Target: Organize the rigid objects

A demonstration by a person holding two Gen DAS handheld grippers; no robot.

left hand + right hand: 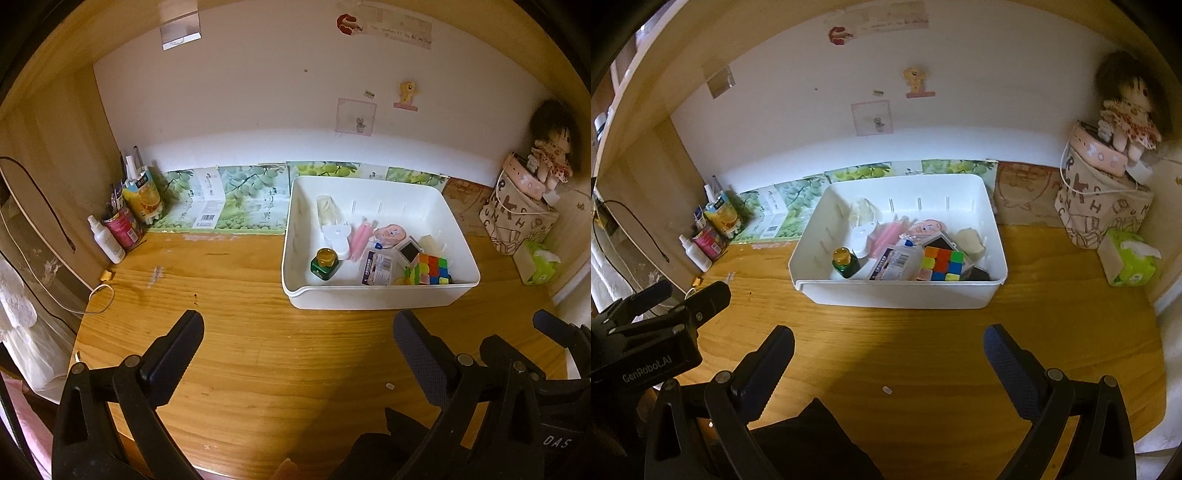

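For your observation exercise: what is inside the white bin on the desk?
The white bin holds a colour cube, a green bottle with an amber cap, a labelled packet and pink sticks. What lies beneath this pile is covered.

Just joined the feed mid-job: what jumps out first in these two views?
The white bin in the middle of the wooden desk, with a bright puzzle cube at its near right and a green bottle at its near left. Both grippers, left and right, are open and empty.
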